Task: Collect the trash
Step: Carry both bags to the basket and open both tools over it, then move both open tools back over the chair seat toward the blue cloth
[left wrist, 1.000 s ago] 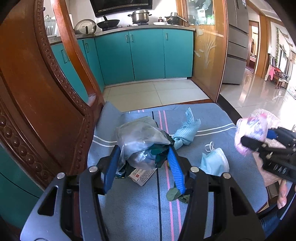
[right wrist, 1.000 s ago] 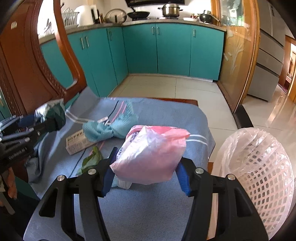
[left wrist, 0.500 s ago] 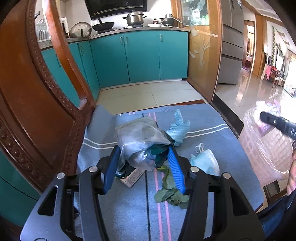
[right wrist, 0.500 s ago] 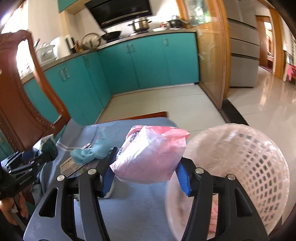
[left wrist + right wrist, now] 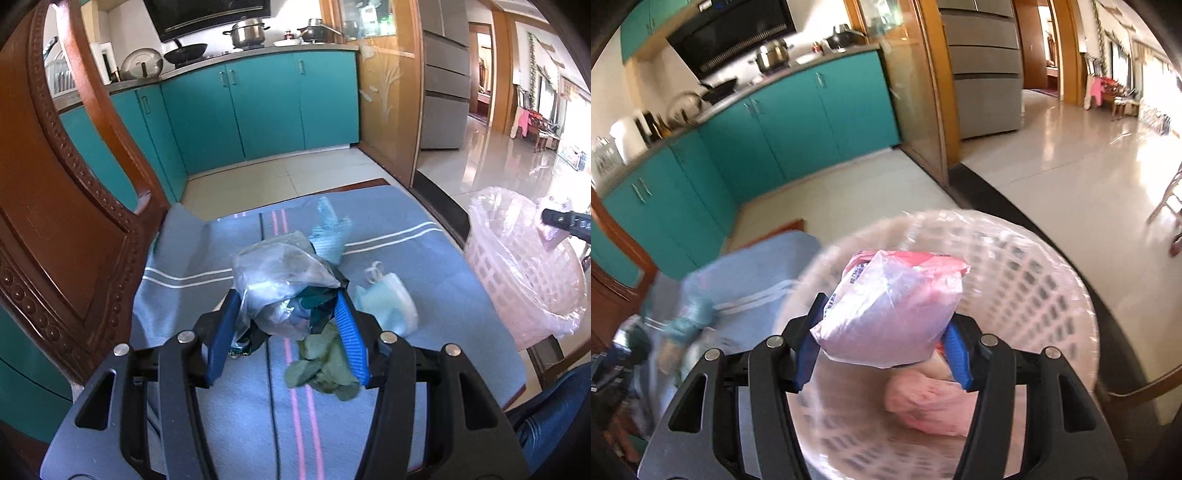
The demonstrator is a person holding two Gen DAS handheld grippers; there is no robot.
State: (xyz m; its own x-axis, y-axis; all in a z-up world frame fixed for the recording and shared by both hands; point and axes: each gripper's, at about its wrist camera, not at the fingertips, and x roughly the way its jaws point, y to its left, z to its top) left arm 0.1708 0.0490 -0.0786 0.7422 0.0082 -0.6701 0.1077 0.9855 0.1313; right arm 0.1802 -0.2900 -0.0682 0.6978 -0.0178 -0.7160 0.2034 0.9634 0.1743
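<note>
My left gripper [image 5: 286,314] is shut on a crumpled clear and dark plastic bag [image 5: 280,284], held above the blue striped tablecloth [image 5: 406,236]. A blue face mask [image 5: 388,306], a teal cloth [image 5: 328,232] and green leaves [image 5: 321,369] lie on the cloth around it. My right gripper [image 5: 884,332] is shut on a pink plastic bag [image 5: 890,310] and hovers over the open white lattice waste basket [image 5: 1034,291], which has pink trash [image 5: 931,406] at its bottom. The basket [image 5: 517,266] also shows at the table's right edge in the left wrist view.
A carved wooden chair back [image 5: 55,206] rises on the left of the table. Teal kitchen cabinets [image 5: 258,110] and a tiled floor [image 5: 277,177] lie beyond. A person's leg in jeans [image 5: 554,406] is at the lower right.
My right gripper has swung right with the pink bag, from above the tablecloth to over the basket. The left gripper has drifted slightly right with its bag; the small printed packet is gone from view.
</note>
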